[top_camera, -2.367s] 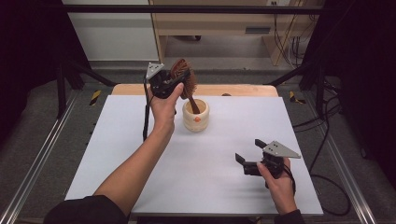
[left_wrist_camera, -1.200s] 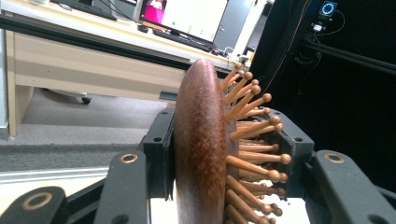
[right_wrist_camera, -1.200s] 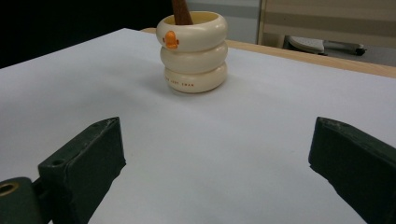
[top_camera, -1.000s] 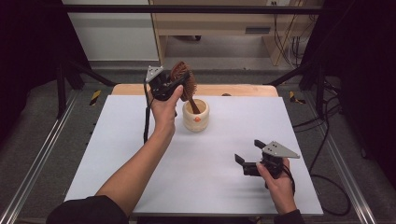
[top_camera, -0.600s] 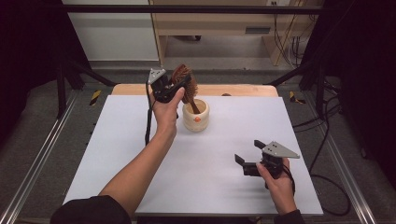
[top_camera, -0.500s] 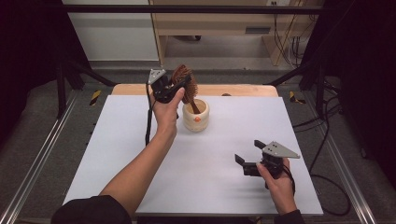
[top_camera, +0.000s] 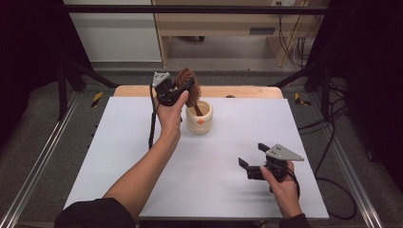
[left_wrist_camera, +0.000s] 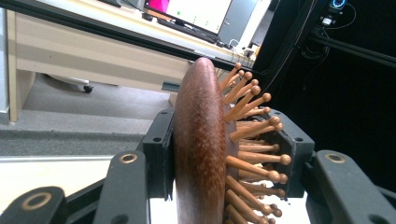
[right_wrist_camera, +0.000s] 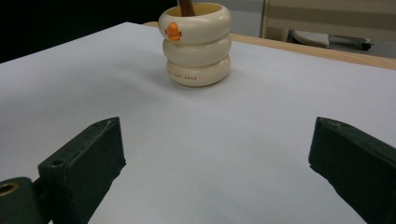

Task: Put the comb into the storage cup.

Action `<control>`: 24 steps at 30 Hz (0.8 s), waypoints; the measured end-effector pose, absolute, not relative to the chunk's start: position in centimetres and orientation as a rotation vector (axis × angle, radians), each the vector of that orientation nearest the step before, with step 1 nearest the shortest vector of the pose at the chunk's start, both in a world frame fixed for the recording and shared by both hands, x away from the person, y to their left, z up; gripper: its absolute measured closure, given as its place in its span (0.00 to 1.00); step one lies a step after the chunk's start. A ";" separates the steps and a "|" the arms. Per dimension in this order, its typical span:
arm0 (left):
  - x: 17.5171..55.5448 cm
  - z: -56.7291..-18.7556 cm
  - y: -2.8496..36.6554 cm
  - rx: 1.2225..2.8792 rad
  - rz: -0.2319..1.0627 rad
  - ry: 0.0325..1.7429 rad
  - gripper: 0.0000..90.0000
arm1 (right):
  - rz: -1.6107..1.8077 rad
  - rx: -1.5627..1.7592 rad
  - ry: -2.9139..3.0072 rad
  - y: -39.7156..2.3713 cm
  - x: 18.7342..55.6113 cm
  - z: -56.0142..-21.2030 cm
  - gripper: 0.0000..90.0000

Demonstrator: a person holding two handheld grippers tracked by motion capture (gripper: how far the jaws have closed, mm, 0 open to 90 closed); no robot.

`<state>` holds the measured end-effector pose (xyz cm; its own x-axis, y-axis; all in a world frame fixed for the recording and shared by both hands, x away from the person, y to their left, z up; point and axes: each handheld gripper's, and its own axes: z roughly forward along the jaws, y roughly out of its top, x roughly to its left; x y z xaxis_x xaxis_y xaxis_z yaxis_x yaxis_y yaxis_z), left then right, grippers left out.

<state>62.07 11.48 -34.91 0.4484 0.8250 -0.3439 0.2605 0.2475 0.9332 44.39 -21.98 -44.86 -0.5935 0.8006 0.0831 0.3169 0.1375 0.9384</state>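
A cream ringed cup (top_camera: 199, 118) with an orange beak mark stands at the far middle of the white table top (top_camera: 119, 142); the cup (right_wrist_camera: 196, 44) shows again in the right gripper view. A brown wooden hairbrush (top_camera: 187, 85) stands with its handle in the cup. My left gripper (top_camera: 183, 90) is shut on the brush head (left_wrist_camera: 201, 149), jaws pressing its back and its wooden pins. Low over the table's near right, my right gripper (top_camera: 250, 159) is open with nothing between its fingers (right_wrist_camera: 84, 163).
A wooden board edge (top_camera: 247, 91) runs along the table's far side. Metal rails (top_camera: 38, 166) flank the table on the left and right. Cables (top_camera: 332, 156) hang at the right. A desk with screens (left_wrist_camera: 196, 14) stands beyond.
My left gripper, holding the brush head, has shifted slightly right above the cup. The right gripper has stayed put and open.
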 end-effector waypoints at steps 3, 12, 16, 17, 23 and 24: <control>62.1 -35.1 11.5 1.303 0.507 1.094 0.55 | 1.458 1.071 1.979 -22.0 44.4 -44.8 0.04; 62.2 -35.5 11.3 1.299 0.497 1.103 0.55 | 1.456 1.071 1.981 -22.0 44.4 -44.9 0.04; 62.2 -35.7 11.3 1.298 0.497 1.107 0.55 | 1.457 1.072 1.981 -22.0 44.4 -44.9 0.04; 62.2 -35.8 11.3 1.299 0.496 1.107 0.55 | 1.456 1.073 1.981 -22.0 44.4 -44.9 0.04; 62.1 -36.0 11.2 1.295 0.498 1.112 0.55 | 1.454 1.072 1.984 -22.0 44.4 -45.0 0.04; 62.1 -36.1 11.2 1.296 0.498 1.113 0.55 | 1.455 1.076 1.984 -22.0 44.4 -45.0 0.04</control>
<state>62.14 11.24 -36.07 0.4334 0.8235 -0.3660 0.2761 0.2653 0.9238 44.43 -22.01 -44.96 -0.5929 0.8007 0.0861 0.3227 0.1383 0.9364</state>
